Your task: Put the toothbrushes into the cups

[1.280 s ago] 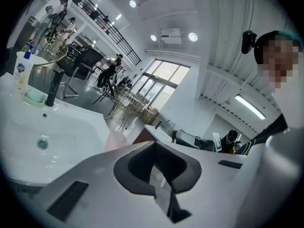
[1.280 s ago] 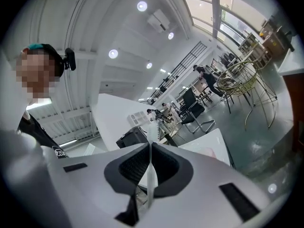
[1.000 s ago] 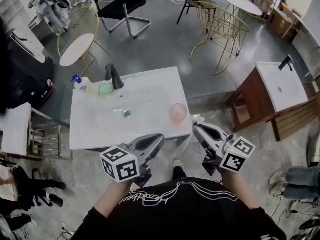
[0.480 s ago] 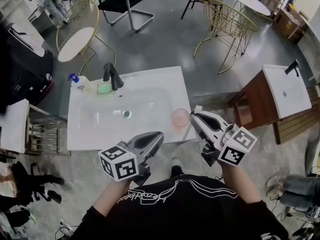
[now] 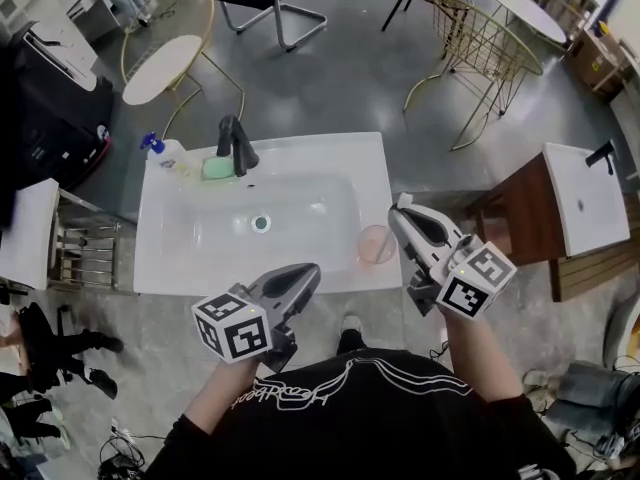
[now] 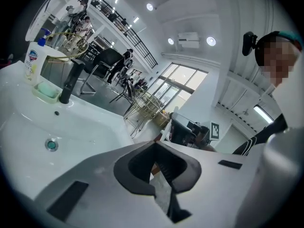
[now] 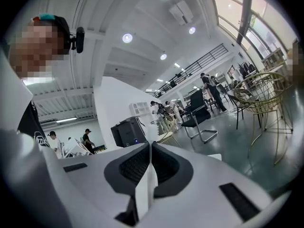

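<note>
Right gripper view: right gripper (image 7: 150, 146) is clamped shut, pads pressed together. Nothing I can make out between them, so no brush in it.
Left gripper view: same deal. The left gripper (image 6: 153, 148) has its jaws closed tip to tip and empty, pointing out over the sink (image 6: 71, 122).
Cup: one pink see-through cup (image 5: 377, 245) sits on the sink's rim at about 3 o'clock from the drain (image 5: 261, 223). It's just beside the right gripper, roughly 7 o'clock of its tip. Looks empty from above.
Toothbrushes: can't spot a single one anywhere, not in a claw, not in the cup, not on the basin.
Progress: my guess is nothing's done yet. The brushes need finding and grabbing first, and only one cup shows.
Other stuff: black faucet (image 5: 233, 146) at 11 o'clock of the drain, green soap (image 5: 214, 169) right beside it, pump bottle (image 5: 160, 155) further out at 10 o'clock.
Writing: the bottle label has a blue logo, too small to read. There's white script across the person's black shirt (image 5: 400, 428), but it's upside down and I can't make it out. The marker cubes only carry black-and-white squares, no text.
</note>
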